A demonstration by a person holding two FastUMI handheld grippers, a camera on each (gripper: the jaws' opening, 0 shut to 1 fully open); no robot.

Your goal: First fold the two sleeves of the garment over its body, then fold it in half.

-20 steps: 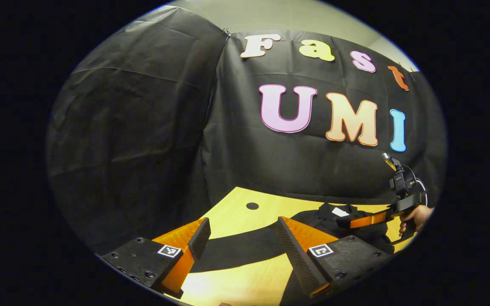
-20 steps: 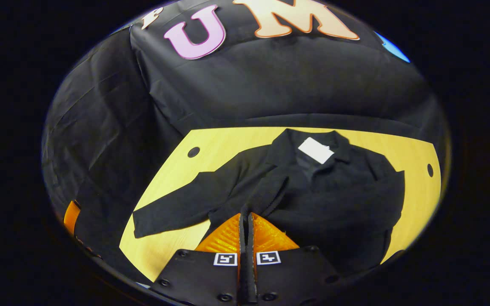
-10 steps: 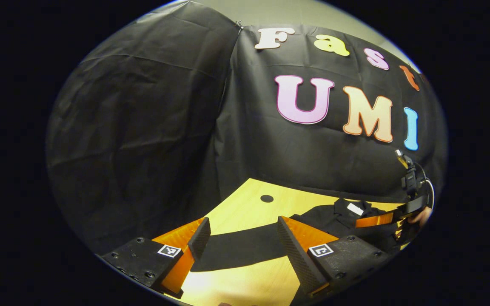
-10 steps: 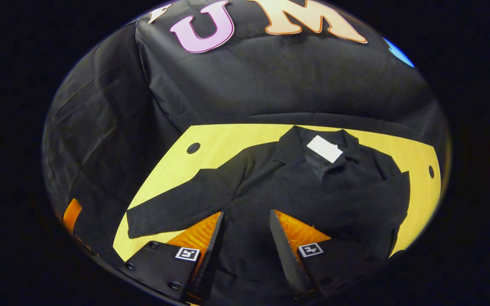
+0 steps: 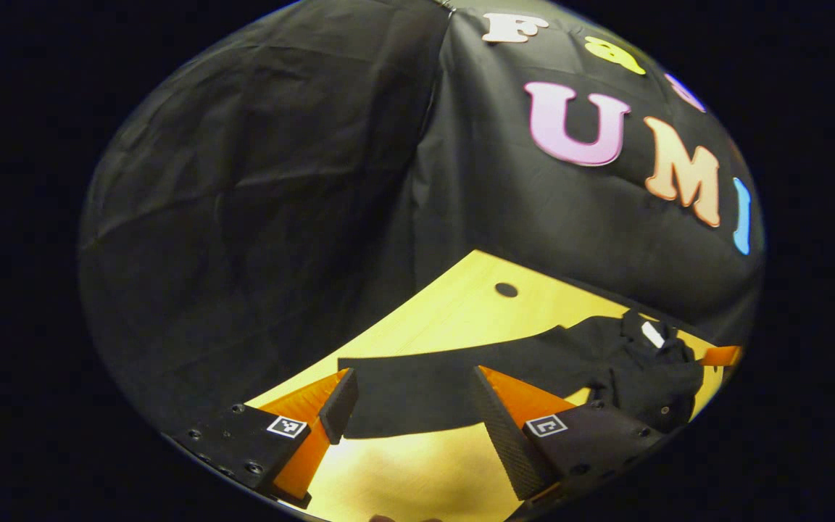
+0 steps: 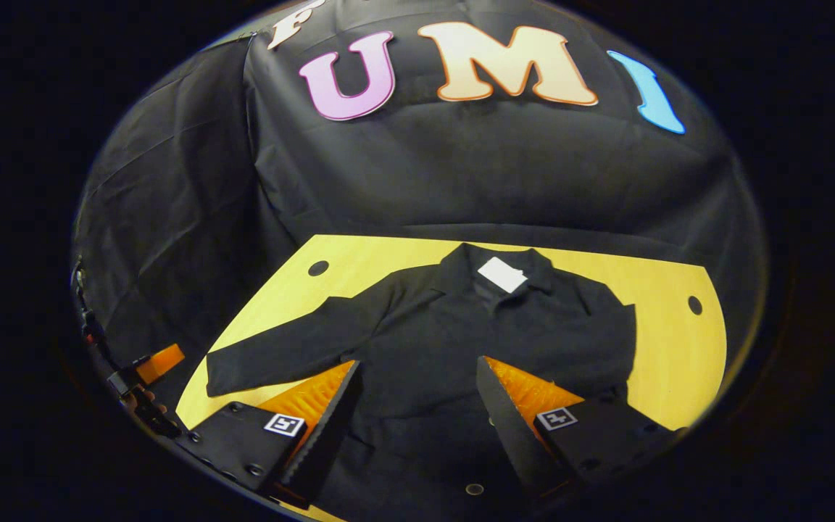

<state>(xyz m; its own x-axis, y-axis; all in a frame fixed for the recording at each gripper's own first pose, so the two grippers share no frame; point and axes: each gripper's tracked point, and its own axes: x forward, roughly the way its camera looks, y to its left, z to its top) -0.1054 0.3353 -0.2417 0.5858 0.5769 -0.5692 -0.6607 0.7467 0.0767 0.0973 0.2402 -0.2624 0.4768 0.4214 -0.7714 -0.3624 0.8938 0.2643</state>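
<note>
A black collared garment [image 6: 461, 341] with a white neck label [image 6: 502, 275] lies flat on the yellow wooden table [image 6: 671, 362]. One sleeve [image 6: 280, 351] stretches out to the left across the table. On the other side the garment ends in a straight edge, and that sleeve looks folded over the body. My right gripper [image 6: 417, 402] hovers open over the lower body, nothing between its fingers. My left gripper [image 5: 414, 402] is open just in front of the outstretched sleeve's [image 5: 417, 391] cuff end, apart from it. In the right gripper view, the left gripper [image 6: 156, 362] shows at the table's left edge.
The table has round holes near its far corners [image 6: 318, 267] [image 6: 694, 304]. Black cloth walls close off the back and left. A button [image 6: 470, 489] shows on the garment's near hem. An orange finger of the right gripper [image 5: 722, 355] shows beyond the collar.
My right gripper has opened, letting go of the fabric at mid-body, and pulled back. My left gripper has swung toward the outstretched sleeve's cuff.
</note>
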